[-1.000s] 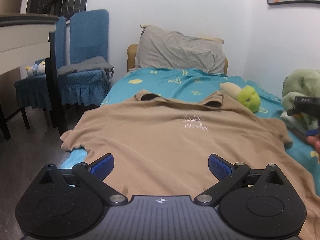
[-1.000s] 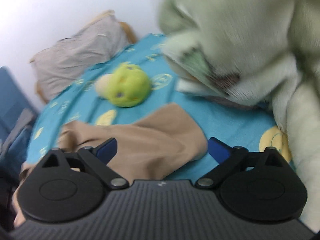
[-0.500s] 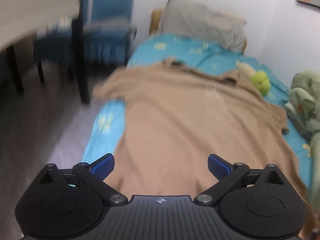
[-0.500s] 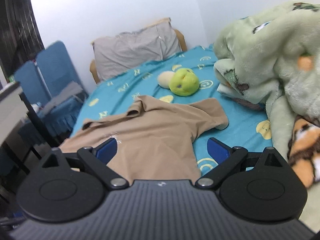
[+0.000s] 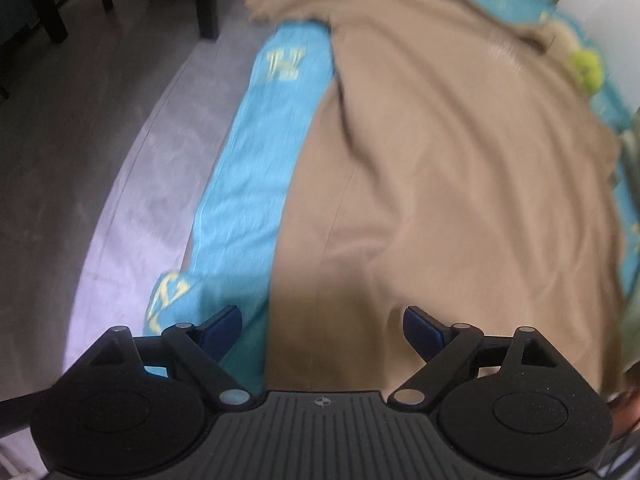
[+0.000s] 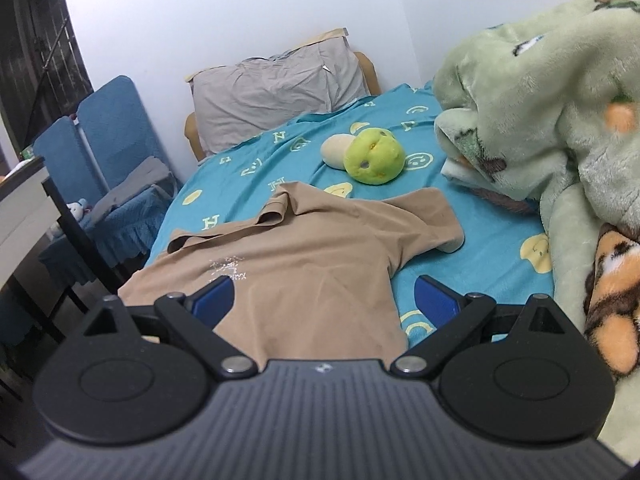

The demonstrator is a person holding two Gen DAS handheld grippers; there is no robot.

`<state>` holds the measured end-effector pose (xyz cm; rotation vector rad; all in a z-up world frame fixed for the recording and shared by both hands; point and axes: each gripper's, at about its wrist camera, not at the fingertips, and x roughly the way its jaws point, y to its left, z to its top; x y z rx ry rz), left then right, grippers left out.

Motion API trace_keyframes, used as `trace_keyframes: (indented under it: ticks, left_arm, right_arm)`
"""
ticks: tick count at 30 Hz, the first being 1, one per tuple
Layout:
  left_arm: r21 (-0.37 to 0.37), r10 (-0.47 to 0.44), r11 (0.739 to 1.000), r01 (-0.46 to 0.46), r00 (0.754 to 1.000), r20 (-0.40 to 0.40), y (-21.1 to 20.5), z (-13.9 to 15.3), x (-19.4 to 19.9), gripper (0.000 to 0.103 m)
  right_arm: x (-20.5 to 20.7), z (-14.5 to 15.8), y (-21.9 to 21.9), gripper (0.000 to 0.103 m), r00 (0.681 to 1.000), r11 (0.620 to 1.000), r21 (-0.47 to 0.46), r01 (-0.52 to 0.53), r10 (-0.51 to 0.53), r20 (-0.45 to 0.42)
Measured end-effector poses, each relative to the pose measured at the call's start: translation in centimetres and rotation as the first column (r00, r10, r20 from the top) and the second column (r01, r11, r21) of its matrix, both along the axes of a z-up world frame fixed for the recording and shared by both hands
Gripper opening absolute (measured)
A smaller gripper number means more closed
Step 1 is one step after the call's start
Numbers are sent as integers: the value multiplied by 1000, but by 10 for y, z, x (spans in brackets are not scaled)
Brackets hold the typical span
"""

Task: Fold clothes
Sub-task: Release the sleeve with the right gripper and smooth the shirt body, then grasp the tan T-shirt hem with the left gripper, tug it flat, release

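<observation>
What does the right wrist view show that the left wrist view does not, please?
Only the right wrist view shows the grey pillow, the blue chair, the green fleece blanket and the shirt's collar and printed chest. Only the left wrist view shows the grey floor beside the bed and the shirt's lower body near the bed's left edge. Both show the tan shirt spread flat on the teal bedsheet, the green plush toy, and an open gripper: right gripper, left gripper.

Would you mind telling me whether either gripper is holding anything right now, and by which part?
Nothing is held. The left gripper and right gripper are both open above the tan shirt, which lies spread on the bed.
</observation>
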<state>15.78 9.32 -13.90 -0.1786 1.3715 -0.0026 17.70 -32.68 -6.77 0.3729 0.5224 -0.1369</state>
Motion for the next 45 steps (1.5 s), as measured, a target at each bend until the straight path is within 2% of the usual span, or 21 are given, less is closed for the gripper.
trace_keyframes:
  ticks: [1,3,5,7,9,11,17,21,25,28,29,31,33,36,37,38,39,40,42,44,45]
  left_arm:
    - [8,-24,1000,25,999,-22,-4,-2,0,78]
    - [16,-68,998,69,996,-53,-10,-4,-1,55]
    - [12,-86,996,87,995,-52,-10,-1,-3,51]
    - [7,-108,994,108,993,-55,-11,-1,-5,39]
    - [4,-122,992,123,990,-66,-13,-1,-7,18]
    - [6,-141,990,141,988,-70,-16,2,-9,7]
    - [16,-172,985,174,982,-80,-6,27,-11,3]
    - [117,-179,974,192,977,-114,1,33,-9,3]
    - [146,-170,972,186,978,-120,1,31,-11,4]
    - [145,-167,973,180,981,-97,0,40,-13,10]
    - [140,-163,975,174,983,-83,0,45,-15,15]
    - [139,-162,976,166,986,-40,1,60,-18,27]
    - [156,-172,973,168,985,10,-5,77,-20,50]
    - [169,-201,970,174,967,156,-22,108,-24,68]
    - [177,-210,969,173,954,213,-28,118,-26,73]
    - [184,-219,968,172,937,272,-33,128,-29,83]
    - [190,-228,967,172,914,336,-39,137,-30,88]
    - [196,-237,966,171,886,398,-45,147,-31,90]
    - [205,-250,965,166,826,505,-58,163,-33,101]
    - [204,-251,966,159,763,596,-73,176,-33,103]
    - [200,-253,966,162,739,624,-81,180,-32,103]
  right_arm:
    - [1,-1,-1,98,1000,1000,6,3,-3,-4]
    - [2,-2,-2,98,1000,1000,11,7,-7,-10]
    - [2,-2,-4,98,1000,1000,12,10,-10,-14]
    - [1,-2,-6,98,1000,1000,18,20,-19,-16]
    - [1,-2,-8,98,999,999,30,28,-27,-17]
    - [1,-2,-11,98,999,999,41,34,-33,-16]
    - [-1,-2,-16,98,999,997,52,51,-50,-16]
    - [-2,1,-16,98,998,997,49,56,-56,-6]
    - [-3,3,-15,98,999,998,32,50,-50,-3]
    - [-3,4,-13,98,999,999,12,48,-48,-3]
    - [-3,4,-13,98,999,999,7,48,-48,-3]
    - [-3,5,-11,98,999,999,-2,49,-49,-2]
    - [-3,5,-9,98,999,999,-15,41,-41,0]
    - [-3,7,-6,98,1000,999,-38,31,-31,4]
    - [-3,8,-5,98,1000,999,-47,28,-28,7]
    - [-3,8,-4,98,1000,998,-55,25,-24,9]
    - [-3,9,-2,98,1000,998,-63,20,-19,11]
    - [-3,10,-1,98,1000,997,-70,15,-14,12]
    - [-3,11,2,98,1000,996,-86,5,-4,15]
    - [-3,11,4,98,1000,995,-98,-1,3,15]
    - [-3,11,4,98,1000,995,-98,-2,4,16]
